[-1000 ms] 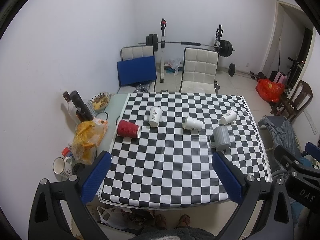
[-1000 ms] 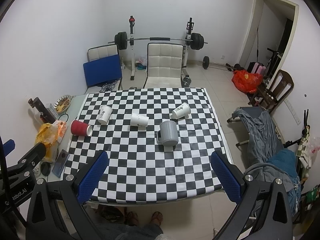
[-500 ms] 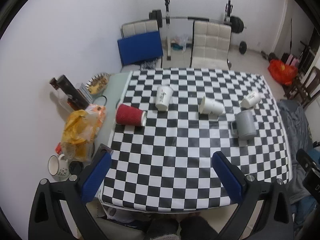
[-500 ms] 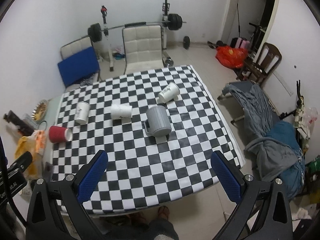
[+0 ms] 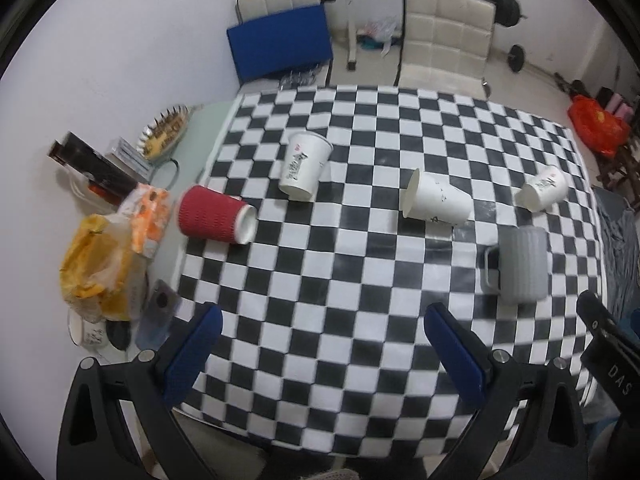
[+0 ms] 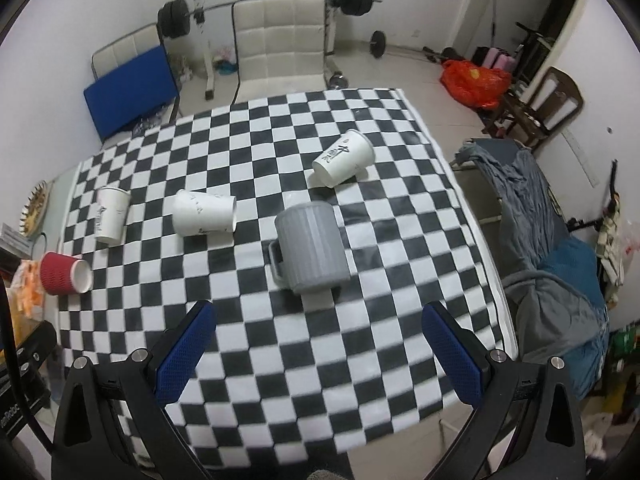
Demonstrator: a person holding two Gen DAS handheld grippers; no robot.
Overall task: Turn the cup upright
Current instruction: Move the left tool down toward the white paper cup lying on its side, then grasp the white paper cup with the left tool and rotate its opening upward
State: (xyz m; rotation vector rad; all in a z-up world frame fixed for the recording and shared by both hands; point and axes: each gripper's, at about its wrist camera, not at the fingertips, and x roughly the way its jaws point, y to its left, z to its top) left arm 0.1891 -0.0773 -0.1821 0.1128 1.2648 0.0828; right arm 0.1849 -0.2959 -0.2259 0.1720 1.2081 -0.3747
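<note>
Several cups lie on their sides on the checkered table (image 5: pixel 320 320): a red ribbed cup (image 5: pixel 214 215) (image 6: pixel 64 273) at the left, three white paper cups (image 5: pixel 304 166) (image 5: pixel 436 198) (image 5: pixel 542 189), and a grey mug with a handle (image 5: pixel 520 264) (image 6: pixel 310 248). The white cups also show in the right wrist view (image 6: pixel 111 214) (image 6: pixel 204 213) (image 6: pixel 344 158). My left gripper (image 5: pixel 320 354) is open and empty above the table's near edge. My right gripper (image 6: pixel 318 354) is open and empty, just short of the grey mug.
Left of the cloth are a yellow snack bag (image 5: pixel 100 264), a phone (image 5: pixel 158 314), a white mug (image 5: pixel 90 334), a dish (image 5: pixel 164 132) and boxes. Chairs (image 5: pixel 444 36) and a barbell rack stand behind the table. A cloth-draped cot (image 6: pixel 552 248) is to the right.
Both grippers have come down and forward toward the table, so the cups look larger. The right gripper has neared the grey mug. No cup has moved.
</note>
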